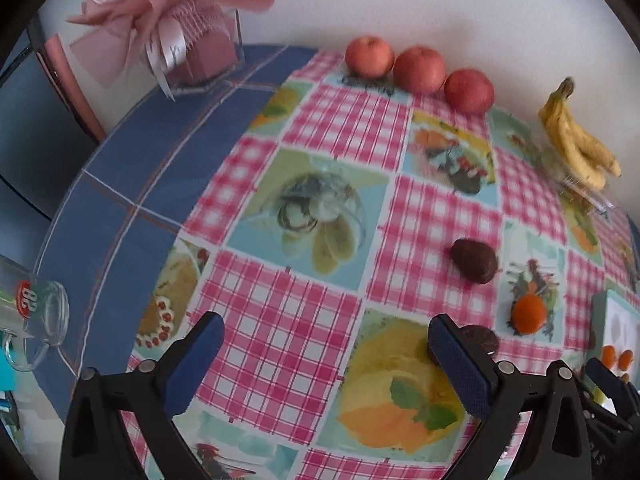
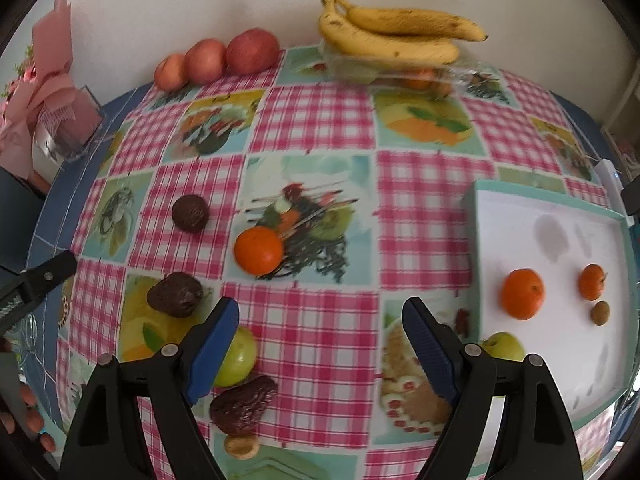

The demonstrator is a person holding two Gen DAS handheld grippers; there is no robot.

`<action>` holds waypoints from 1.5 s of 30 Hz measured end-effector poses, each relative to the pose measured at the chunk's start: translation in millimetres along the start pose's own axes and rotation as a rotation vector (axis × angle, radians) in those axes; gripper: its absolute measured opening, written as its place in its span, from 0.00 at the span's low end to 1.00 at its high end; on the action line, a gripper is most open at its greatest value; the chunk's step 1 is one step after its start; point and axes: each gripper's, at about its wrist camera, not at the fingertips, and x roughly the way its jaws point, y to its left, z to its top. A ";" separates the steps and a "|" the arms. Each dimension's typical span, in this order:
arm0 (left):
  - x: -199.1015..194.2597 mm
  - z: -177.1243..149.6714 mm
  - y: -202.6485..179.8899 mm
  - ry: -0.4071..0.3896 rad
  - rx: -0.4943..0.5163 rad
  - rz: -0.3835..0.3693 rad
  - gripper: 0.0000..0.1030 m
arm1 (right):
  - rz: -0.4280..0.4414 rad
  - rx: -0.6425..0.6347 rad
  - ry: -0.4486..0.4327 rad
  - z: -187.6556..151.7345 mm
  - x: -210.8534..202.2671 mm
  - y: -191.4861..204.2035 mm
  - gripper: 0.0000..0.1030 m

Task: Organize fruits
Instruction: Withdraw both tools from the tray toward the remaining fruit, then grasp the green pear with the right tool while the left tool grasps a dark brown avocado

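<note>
In the right wrist view, my right gripper (image 2: 320, 344) is open and empty above the checked tablecloth. A white tray (image 2: 520, 216) at the right holds two oranges (image 2: 522, 294) and a small brown fruit (image 2: 600, 312); a green apple (image 2: 504, 346) shows by its near edge. Loose on the cloth are an orange (image 2: 258, 250), three dark wrinkled fruits (image 2: 175, 294), a green apple (image 2: 238, 356) and a small tan fruit (image 2: 241, 446). Three red apples (image 2: 252, 52) and bananas (image 2: 392, 36) sit by the wall. My left gripper (image 1: 324, 364) is open and empty; a dark fruit (image 1: 475, 260) lies beyond it.
A pink gift box with ribbons (image 1: 192, 44) stands at the far left on the blue cloth. A glass mug (image 1: 36, 320) sits at the left table edge. A clear plastic container (image 2: 400, 70) lies under the bananas. The wall runs behind the table.
</note>
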 end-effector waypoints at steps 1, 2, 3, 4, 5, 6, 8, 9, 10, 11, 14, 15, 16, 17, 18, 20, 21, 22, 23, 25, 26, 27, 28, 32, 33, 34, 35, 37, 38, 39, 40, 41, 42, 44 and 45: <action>3.4 -0.6 -0.4 0.009 0.001 0.002 1.00 | 0.003 -0.006 0.004 -0.8 2.2 2.6 0.82; 6.5 -1.1 0.0 0.015 -0.001 0.003 1.00 | 0.008 -0.012 0.010 -2.1 4.8 5.9 0.82; 9.3 -1.6 1.1 0.021 -0.006 0.005 1.00 | 0.017 -0.017 0.018 -3.5 7.8 9.3 0.82; 10.7 -1.7 2.1 0.023 -0.010 0.007 1.00 | 0.029 -0.026 0.028 -5.0 10.9 13.0 0.82; 11.6 -2.0 3.7 0.023 -0.018 0.011 1.00 | 0.035 -0.032 0.032 -5.9 12.4 14.8 0.82; 12.0 -2.1 5.0 0.022 -0.022 0.010 1.00 | 0.041 -0.039 0.037 -6.9 14.6 17.7 0.81; 12.0 -2.6 7.2 0.020 -0.025 0.008 1.00 | 0.043 -0.051 0.045 -8.9 18.6 23.4 0.79; 12.0 -3.0 7.4 0.018 -0.024 0.009 1.00 | 0.046 -0.058 0.050 -9.6 20.2 25.6 0.76; 11.8 -2.9 7.9 0.016 -0.023 0.010 1.00 | 0.064 -0.060 0.053 -10.6 21.0 28.2 0.76; 12.1 -2.1 8.1 0.016 -0.023 0.010 1.00 | 0.074 -0.064 0.059 -10.6 22.0 30.1 0.75; 11.5 -2.2 6.8 0.015 -0.016 0.006 1.00 | 0.088 -0.100 0.070 -13.6 22.4 40.3 0.68; 11.4 -2.1 6.1 0.014 -0.013 0.005 1.00 | 0.096 -0.106 0.074 -14.2 22.9 42.9 0.64; 11.1 -2.2 5.4 0.013 -0.010 0.005 1.00 | 0.103 -0.115 0.079 -15.0 23.9 46.1 0.62; 11.0 -2.2 5.0 0.013 -0.010 0.005 1.00 | 0.104 -0.122 0.082 -15.8 24.3 48.0 0.61; 10.7 -2.6 4.9 0.013 -0.009 0.004 1.00 | 0.104 -0.133 0.087 -17.1 25.5 50.6 0.61; 11.5 -2.6 4.2 0.015 -0.006 -0.001 1.00 | 0.112 -0.144 0.094 -18.8 27.4 53.5 0.59; 11.9 -2.7 3.7 0.016 -0.005 -0.002 1.00 | 0.121 -0.143 0.092 -19.0 27.7 54.0 0.56; 12.4 -2.8 3.2 0.018 -0.005 -0.003 1.00 | 0.128 -0.142 0.092 -19.0 28.3 54.4 0.54; 12.9 -2.6 2.9 0.019 -0.004 -0.004 1.00 | 0.131 -0.143 0.095 -19.2 28.9 55.0 0.54; 13.5 -2.6 2.0 0.022 -0.002 -0.007 1.00 | 0.137 -0.149 0.100 -19.9 30.0 56.2 0.53; 13.4 -2.6 1.3 0.021 0.000 -0.007 1.00 | 0.146 -0.148 0.103 -20.5 30.9 57.0 0.51; 13.3 -2.7 0.8 0.021 0.002 -0.007 1.00 | 0.156 -0.144 0.108 -20.6 31.9 57.1 0.49; 13.3 -2.9 0.6 0.020 0.004 -0.007 1.00 | 0.168 -0.139 0.111 -20.5 32.9 57.2 0.48; 13.8 -3.0 -0.1 0.022 0.005 -0.007 1.00 | 0.197 -0.135 0.108 -21.3 32.3 59.3 0.39; 14.1 -3.1 -0.3 0.023 0.003 -0.008 1.00 | 0.200 -0.134 0.108 -21.5 32.6 59.3 0.39; 14.5 -3.3 -0.6 0.025 0.003 -0.010 1.00 | 0.205 -0.131 0.109 -21.5 32.9 59.0 0.39; 14.9 -3.5 -1.3 0.027 0.003 -0.014 1.00 | 0.208 -0.129 0.111 -21.7 32.3 57.9 0.39; 15.6 -3.5 -3.0 0.030 0.007 -0.017 1.00 | 0.192 -0.130 0.110 -21.5 31.0 54.9 0.39; 15.6 -3.6 -4.4 0.032 0.009 -0.021 1.00 | 0.178 -0.128 0.106 -21.4 29.3 51.0 0.39; 15.4 -3.4 -5.7 0.032 0.011 -0.028 1.00 | 0.167 -0.118 0.104 -20.5 28.5 46.0 0.39; 15.1 -3.4 -6.8 0.033 0.012 -0.036 1.00 | 0.163 -0.103 0.103 -19.7 28.1 40.2 0.39; 14.8 -3.3 -8.1 0.035 0.012 -0.044 1.00 | 0.162 -0.093 0.103 -19.1 28.4 36.7 0.39; 14.8 -3.4 -9.9 0.036 0.013 -0.054 1.00 | 0.156 -0.078 0.103 -17.9 28.4 31.0 0.39; 15.1 -4.0 -13.8 0.038 0.019 -0.066 1.00 | 0.130 -0.064 0.097 -15.3 27.9 22.6 0.39; 15.6 -4.1 -16.0 0.041 0.024 -0.069 1.00 | 0.108 -0.060 0.092 -14.0 27.3 17.4 0.39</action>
